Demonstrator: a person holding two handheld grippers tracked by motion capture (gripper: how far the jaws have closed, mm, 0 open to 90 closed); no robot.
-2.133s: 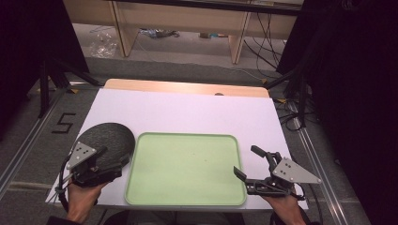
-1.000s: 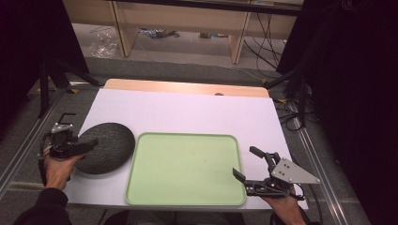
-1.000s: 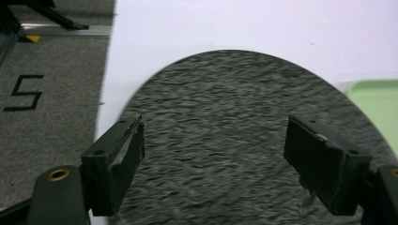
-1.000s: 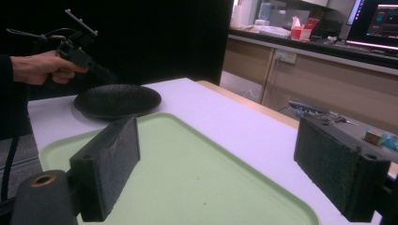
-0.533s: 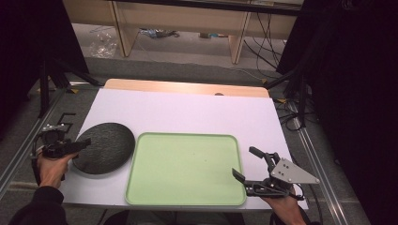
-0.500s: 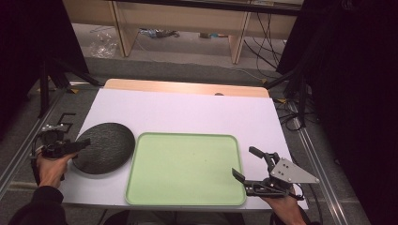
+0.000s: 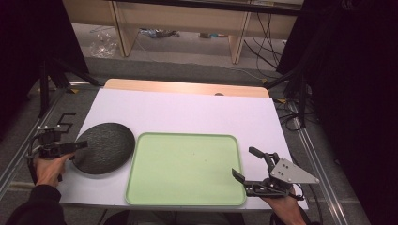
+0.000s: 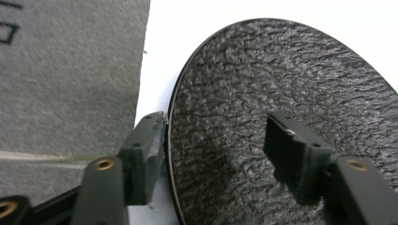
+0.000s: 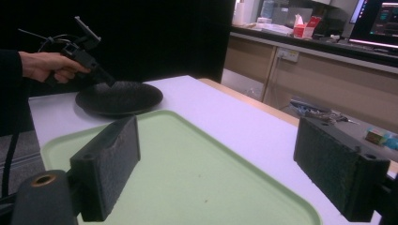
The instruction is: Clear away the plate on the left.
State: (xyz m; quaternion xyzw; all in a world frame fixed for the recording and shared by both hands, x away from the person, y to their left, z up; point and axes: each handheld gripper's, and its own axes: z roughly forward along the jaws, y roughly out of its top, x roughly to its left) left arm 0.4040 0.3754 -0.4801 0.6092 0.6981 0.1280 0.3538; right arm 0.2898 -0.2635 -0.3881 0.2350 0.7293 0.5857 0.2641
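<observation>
A dark, rough-textured round plate (image 7: pixel 105 145) lies on the white table cover, left of a pale green tray (image 7: pixel 187 171). My left gripper (image 7: pixel 82 146) comes in from the plate's left edge. In the left gripper view its jaws straddle the rim: one pad (image 8: pixel 148 150) sits just outside the plate (image 8: pixel 291 75), the other (image 8: pixel 293 154) hovers over its top face. The jaws have just been closing with the rim between them, and a gap still shows. My right gripper (image 7: pixel 243 161) rests open at the tray's front right corner, holding nothing.
The white cover (image 7: pixel 187 112) runs back to a wooden table edge (image 7: pixel 187 86). Metal rails flank both sides of the table. Shelving and cables (image 7: pixel 263 33) lie on the floor beyond. In the right gripper view the green tray (image 9: pixel 187 154) spreads ahead, with the plate (image 9: pixel 122 96) behind it.
My left gripper has swung from in front of the plate to its left side and eased in until the jaws straddle the rim. The right gripper has stayed put.
</observation>
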